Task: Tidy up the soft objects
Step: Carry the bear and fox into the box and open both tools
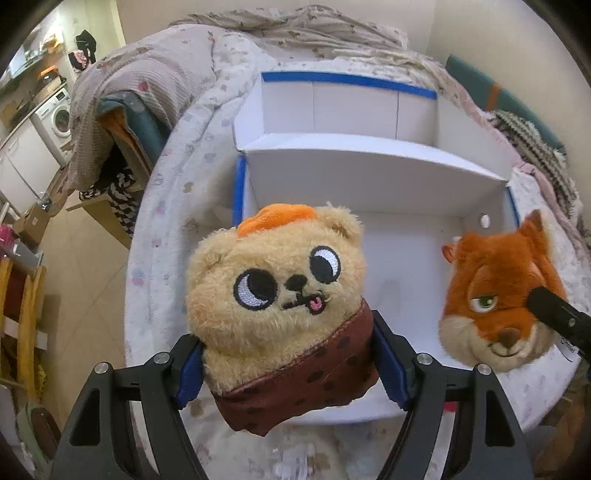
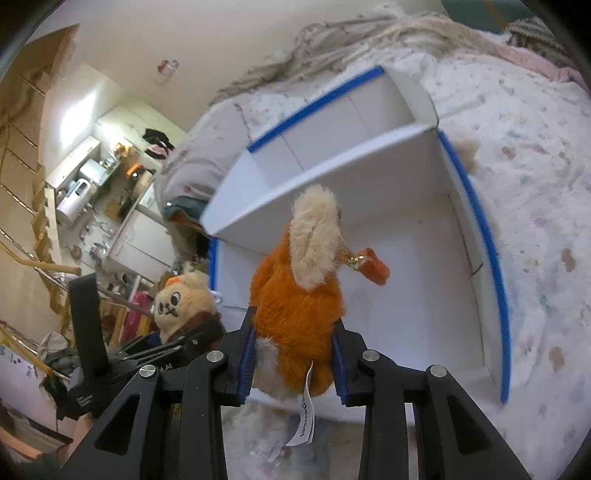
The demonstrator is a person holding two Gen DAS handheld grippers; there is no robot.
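My left gripper [image 1: 288, 365] is shut on a tan bear plush [image 1: 277, 284] with an orange tuft and brown scarf, held above the near edge of a white box with blue-taped edges [image 1: 373, 173]. My right gripper [image 2: 293, 354] is shut on an orange fox plush [image 2: 299, 291], seen from behind with its cream tail up, held over the box's near compartment [image 2: 417, 295]. The fox's face [image 1: 498, 295] shows at the right of the left wrist view. The bear [image 2: 181, 302] and left gripper show at lower left in the right wrist view.
The box lies on a bed with a pale patterned quilt [image 1: 177, 177] and has a far compartment [image 1: 347, 107] behind a flap. Rumpled blankets [image 1: 295, 26] lie behind it. A washing machine [image 1: 55, 118] and cluttered furniture stand at the left.
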